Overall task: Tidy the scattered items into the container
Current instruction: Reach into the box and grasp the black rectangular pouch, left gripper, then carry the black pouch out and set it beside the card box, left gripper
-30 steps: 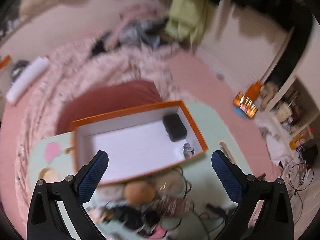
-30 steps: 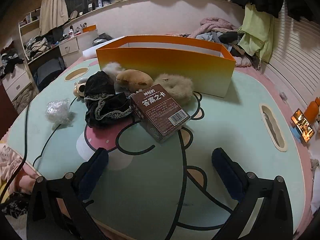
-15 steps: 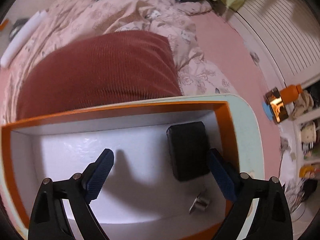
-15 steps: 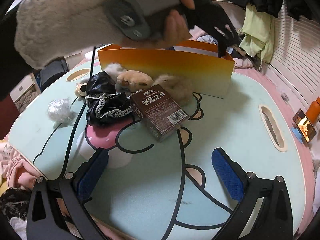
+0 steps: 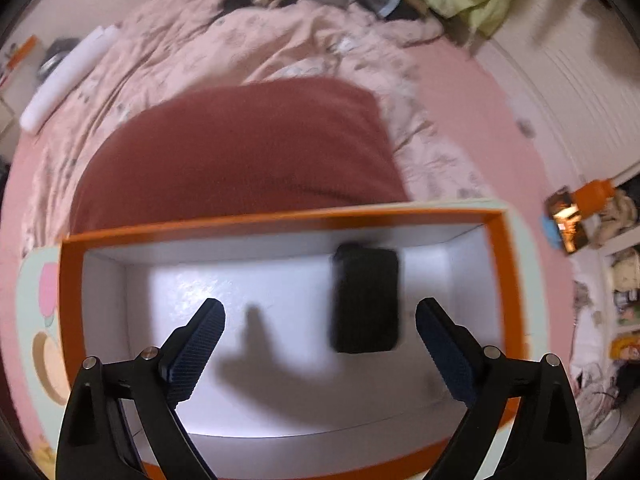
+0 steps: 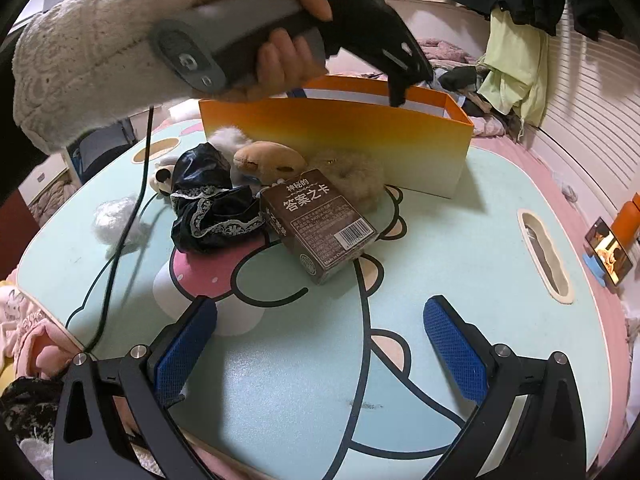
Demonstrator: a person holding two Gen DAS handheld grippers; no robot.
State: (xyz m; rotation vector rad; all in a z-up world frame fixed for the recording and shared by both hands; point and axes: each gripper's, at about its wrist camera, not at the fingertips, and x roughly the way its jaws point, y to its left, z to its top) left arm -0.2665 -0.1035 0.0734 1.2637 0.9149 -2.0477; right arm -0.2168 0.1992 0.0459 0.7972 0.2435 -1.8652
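Observation:
An orange box (image 5: 280, 216) with a white inside stands on the mint cartoon table (image 6: 460, 240). A black flat item (image 5: 366, 300) lies in it. My left gripper (image 5: 320, 320) hangs open over the box floor, nothing between its fingers. The right wrist view shows the hand (image 6: 288, 48) holding it above the box (image 6: 340, 140). In front of the box lie a brown card box (image 6: 324, 224), black lace cloth (image 6: 212, 208), a tan plush toy (image 6: 268, 158), a furry scrunchie (image 6: 352, 172) and a white fluffy ball (image 6: 114, 220). My right gripper (image 6: 320, 332) stands open above the near table.
A red cushion (image 5: 240, 152) and a pink quilt (image 5: 280, 40) lie behind the box. A black cable (image 6: 124, 232) trails over the table's left side. A handle slot (image 6: 544, 256) is cut in the table at right. A lit phone (image 6: 608, 252) stands beyond.
My left gripper has moved forward and down from in front of the box to inside it. The hand holding it has come into the right wrist view. The right gripper has not moved.

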